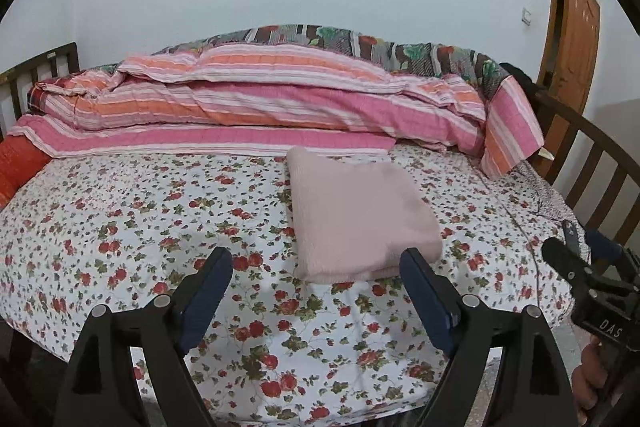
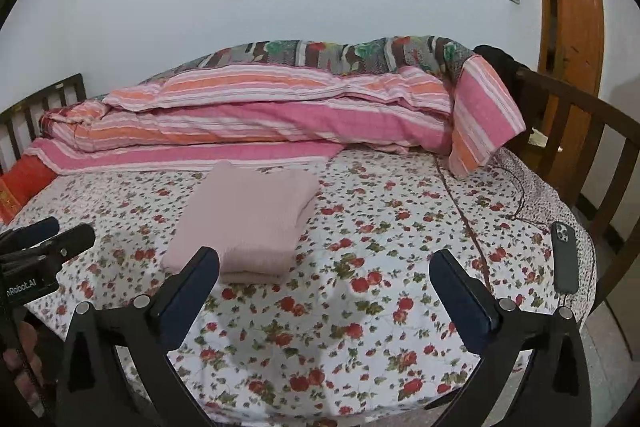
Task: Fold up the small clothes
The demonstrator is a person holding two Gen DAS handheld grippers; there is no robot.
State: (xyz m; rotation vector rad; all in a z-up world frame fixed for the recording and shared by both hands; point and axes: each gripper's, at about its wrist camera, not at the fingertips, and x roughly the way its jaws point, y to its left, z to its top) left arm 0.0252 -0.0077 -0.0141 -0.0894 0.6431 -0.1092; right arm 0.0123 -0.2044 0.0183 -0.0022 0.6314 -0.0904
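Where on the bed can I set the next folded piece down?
Bare sheet lies left of the folded pink garment, out to the red pillow, and right of it, up to the phone. The back is crowded by the striped quilt.

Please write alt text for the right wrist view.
A folded pale pink knitted garment lies on a floral bedsheet, beyond the open right gripper, which holds nothing. A dark smartphone lies near the bed's right edge; a striped pink quilt is piled behind.
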